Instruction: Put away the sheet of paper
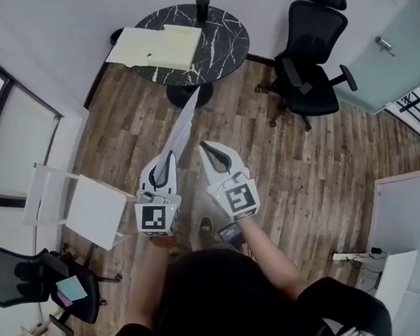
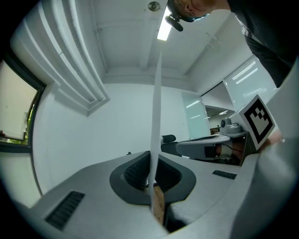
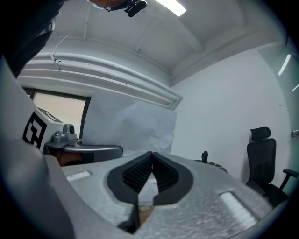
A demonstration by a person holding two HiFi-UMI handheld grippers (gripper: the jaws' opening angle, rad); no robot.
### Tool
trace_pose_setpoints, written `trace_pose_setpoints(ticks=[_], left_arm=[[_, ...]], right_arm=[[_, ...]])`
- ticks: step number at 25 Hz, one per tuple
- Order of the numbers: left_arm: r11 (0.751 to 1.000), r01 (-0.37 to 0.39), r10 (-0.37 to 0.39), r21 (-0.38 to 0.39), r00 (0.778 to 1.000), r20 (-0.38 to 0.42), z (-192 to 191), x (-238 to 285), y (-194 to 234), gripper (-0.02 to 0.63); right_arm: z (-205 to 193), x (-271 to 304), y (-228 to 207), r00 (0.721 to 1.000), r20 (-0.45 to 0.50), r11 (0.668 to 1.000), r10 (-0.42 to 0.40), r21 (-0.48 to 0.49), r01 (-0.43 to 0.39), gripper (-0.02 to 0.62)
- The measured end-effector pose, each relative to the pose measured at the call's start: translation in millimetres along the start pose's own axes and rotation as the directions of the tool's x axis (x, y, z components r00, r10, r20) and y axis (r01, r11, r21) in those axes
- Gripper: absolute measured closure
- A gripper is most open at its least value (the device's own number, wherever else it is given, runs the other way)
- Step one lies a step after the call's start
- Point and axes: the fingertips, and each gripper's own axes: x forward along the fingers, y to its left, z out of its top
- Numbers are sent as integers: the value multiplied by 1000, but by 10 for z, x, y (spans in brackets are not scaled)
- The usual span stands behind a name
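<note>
Looks feather-light and floppy, so best gripped at an edge, as with the sheet of paper (image 1: 184, 125) clamped upright in the left gripper (image 1: 169, 158), mid-air short of the table (image 1: 222, 48), beside the right gripper (image 1: 207, 149), squeezed shut on nothing.

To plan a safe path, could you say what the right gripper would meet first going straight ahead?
Probably the sheet of paper leaning across its line, then the round table; depth unclear.
</note>
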Motion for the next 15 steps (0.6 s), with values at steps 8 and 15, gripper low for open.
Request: trace_pose_setpoints(ticks=[8, 15], left_arm=[[999, 21, -21, -40, 1000, 21, -231, 712, 604, 604], [993, 62, -55, -100, 996, 70, -137, 1365, 1187, 604]], right_arm=[[-130, 794, -430, 1000, -23, 1000, -12, -14, 12, 597], [-94, 1559, -797, 996, -61, 997, -63, -55, 59, 597]])
